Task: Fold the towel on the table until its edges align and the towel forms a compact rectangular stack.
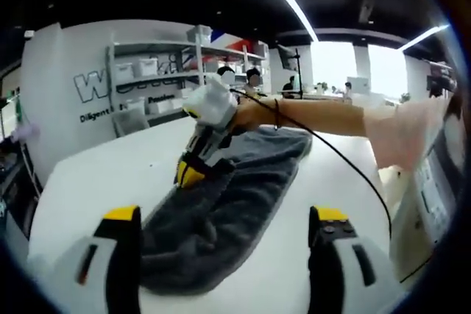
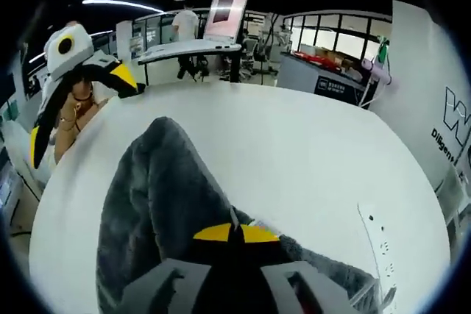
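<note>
A dark grey towel (image 1: 243,196) lies lengthwise on the white table (image 1: 110,174), rumpled and bunched along its length. My left gripper (image 1: 226,215) hovers open and wide over the towel's near end, with nothing between its jaws. My right gripper (image 1: 189,174) comes in from the right on a person's arm and pinches the towel's left edge. In the right gripper view the right gripper (image 2: 235,233) is shut on a fold of the towel (image 2: 154,182). The left gripper (image 2: 81,115) stands open past the towel's far end at upper left.
The table (image 2: 309,152) spreads bare beside the towel. A white power strip (image 2: 375,240) lies near its edge. Shelves with boxes (image 1: 154,71) stand behind, and a desk with a monitor (image 2: 232,5) and a standing person (image 2: 184,27) are across the room.
</note>
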The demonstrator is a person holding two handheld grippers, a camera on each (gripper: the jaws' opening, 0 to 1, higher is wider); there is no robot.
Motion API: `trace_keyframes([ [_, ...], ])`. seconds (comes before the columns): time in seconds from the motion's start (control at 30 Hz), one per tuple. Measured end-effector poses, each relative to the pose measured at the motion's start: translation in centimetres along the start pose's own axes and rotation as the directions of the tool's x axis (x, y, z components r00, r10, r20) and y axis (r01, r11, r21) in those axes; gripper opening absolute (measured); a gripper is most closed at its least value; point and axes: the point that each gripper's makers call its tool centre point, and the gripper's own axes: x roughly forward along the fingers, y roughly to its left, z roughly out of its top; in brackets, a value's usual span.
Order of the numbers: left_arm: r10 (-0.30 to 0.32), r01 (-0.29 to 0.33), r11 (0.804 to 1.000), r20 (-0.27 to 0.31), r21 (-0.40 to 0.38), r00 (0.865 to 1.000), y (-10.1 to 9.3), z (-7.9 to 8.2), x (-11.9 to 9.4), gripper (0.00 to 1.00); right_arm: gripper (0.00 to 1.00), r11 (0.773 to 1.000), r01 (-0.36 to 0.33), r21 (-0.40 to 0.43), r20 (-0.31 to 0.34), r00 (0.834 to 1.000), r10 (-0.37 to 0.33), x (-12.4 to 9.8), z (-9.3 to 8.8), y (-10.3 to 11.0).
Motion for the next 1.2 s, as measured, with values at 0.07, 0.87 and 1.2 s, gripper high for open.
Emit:
trace_keyframes([
  [0.07,-0.002,0.002,1.000,0.005,0.000,1.000,-0.1,0.1,0.0,0.99,0.02,0.999,0.031,-0.020,0.019,0.999,-0.031,-0.3,1.1,-0.6],
  [0.87,0.042,-0.039,0.998,0.067,-0.040,0.997,1.6,0.8,-1.8,0.99,0.02,0.900,0.360,-0.246,0.204,0.927,-0.316,9.9,14.1,-8.2],
  [1.2,0.038,-0.036,0.999,0.052,-0.040,0.998,1.7,0.6,-1.5,0.99,0.09,0.878,0.452,-0.157,0.192,0.886,-0.422,12.7,12.2,-11.5],
])
